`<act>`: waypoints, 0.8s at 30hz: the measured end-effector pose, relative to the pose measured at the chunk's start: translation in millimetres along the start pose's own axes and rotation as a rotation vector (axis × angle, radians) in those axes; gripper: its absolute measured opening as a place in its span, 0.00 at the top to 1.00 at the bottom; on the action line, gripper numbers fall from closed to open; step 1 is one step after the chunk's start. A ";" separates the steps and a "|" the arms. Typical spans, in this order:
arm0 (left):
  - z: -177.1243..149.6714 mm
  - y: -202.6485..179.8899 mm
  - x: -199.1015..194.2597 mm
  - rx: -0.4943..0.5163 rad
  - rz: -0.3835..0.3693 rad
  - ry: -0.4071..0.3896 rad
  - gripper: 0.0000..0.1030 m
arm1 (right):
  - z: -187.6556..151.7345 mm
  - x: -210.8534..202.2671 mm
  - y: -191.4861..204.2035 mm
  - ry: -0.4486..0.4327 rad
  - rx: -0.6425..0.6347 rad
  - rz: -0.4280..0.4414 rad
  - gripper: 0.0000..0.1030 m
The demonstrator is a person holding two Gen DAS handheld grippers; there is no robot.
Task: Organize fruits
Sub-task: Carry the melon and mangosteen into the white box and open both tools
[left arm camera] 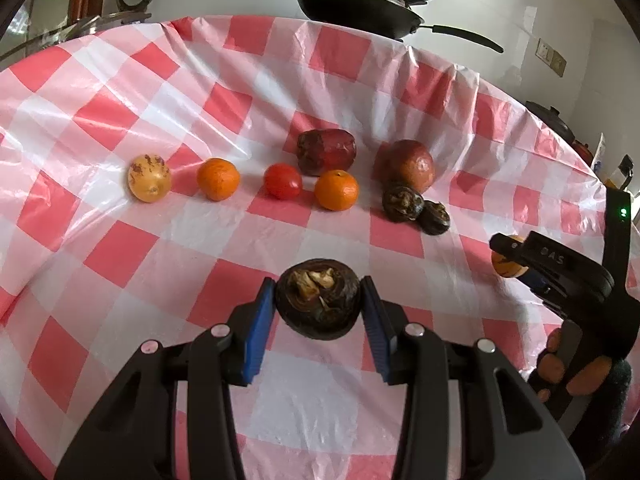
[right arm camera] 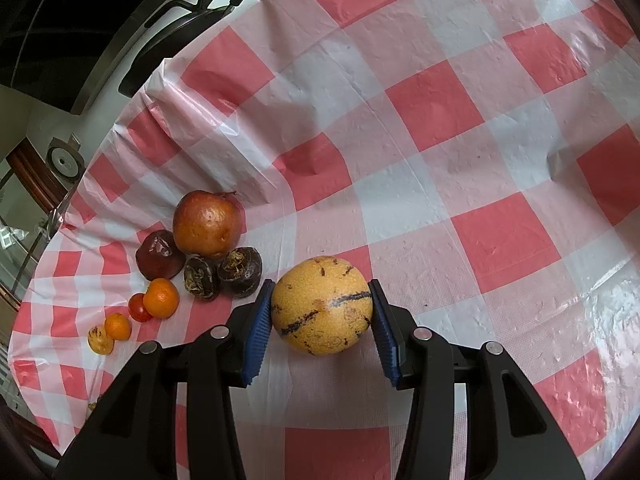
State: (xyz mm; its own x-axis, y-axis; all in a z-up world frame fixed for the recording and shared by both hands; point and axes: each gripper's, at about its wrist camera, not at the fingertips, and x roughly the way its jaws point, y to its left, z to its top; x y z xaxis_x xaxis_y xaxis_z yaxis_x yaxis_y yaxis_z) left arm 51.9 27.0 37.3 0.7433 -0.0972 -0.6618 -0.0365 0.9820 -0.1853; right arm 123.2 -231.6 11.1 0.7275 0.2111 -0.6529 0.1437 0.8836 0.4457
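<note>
The left gripper [left arm camera: 319,304] is clamped on a dark chestnut [left arm camera: 318,298] — squat and round, its papery tan tuft tipped up toward the camera, broad side level between the ribbed blue pads [left arm camera: 259,328], over the checked cloth [left arm camera: 120,92] near its front edge. The right gripper [right arm camera: 322,312] holds a yellow melon [right arm camera: 322,305], nearly a ball, pebbled skin with dark streaks running roughly from pad to pad; it sits close above or on the cloth, I cannot tell which.

Further back lies a loose row: a small speckled yellow fruit [left arm camera: 149,177], an orange [left arm camera: 218,179], a glossy tomato [left arm camera: 283,181], a second orange [left arm camera: 336,189]. Behind those a wrinkled dark-red fruit [left arm camera: 326,151] and a russet pomegranate [left arm camera: 406,165], its stalk end pointing away from the right gripper. Two more chestnuts [left arm camera: 402,203] rest touching each other just in front of the pomegranate.

The cloth is thin, shiny plastic, creased — a black pan [left arm camera: 356,4] sits beyond it.
</note>
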 end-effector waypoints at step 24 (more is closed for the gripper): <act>-87.9 144.5 -184.8 -0.127 0.182 -0.178 0.58 | -198.3 -140.4 125.3 0.120 -0.348 0.296 0.56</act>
State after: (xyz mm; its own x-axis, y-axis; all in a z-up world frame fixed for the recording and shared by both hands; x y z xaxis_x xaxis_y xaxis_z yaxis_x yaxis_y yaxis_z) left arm -149.4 172.5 68.9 0.8220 0.1202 -0.5566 -0.2555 0.9514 -0.1717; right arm -93.9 -67.7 37.2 0.6179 0.5038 -0.6037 -0.3063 0.8614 0.4053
